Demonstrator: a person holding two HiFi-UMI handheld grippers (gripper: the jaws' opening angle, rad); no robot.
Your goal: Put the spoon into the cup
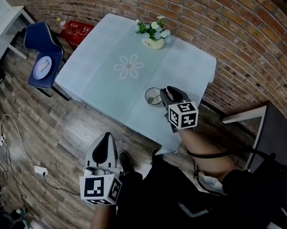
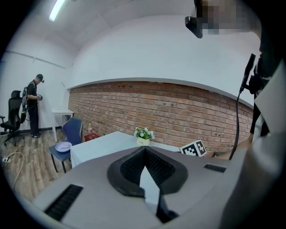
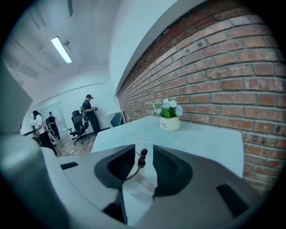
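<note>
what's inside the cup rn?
A spoon sits in the cup. Its handle tip stands between the right hand-held gripper's open jaws, clear of both pads. In the head view that gripper covers the cup's right rim.

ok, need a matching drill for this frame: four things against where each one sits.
Things: 1 flower pot; 2 cup; 3 plate; 4 left claw.
Places: A on the blue chair; B over the floor, off the table; C table's far side; D table's near edge, by the right claw.
Pairs: 1-C; 2-D; 3-A; 4-B.
</note>
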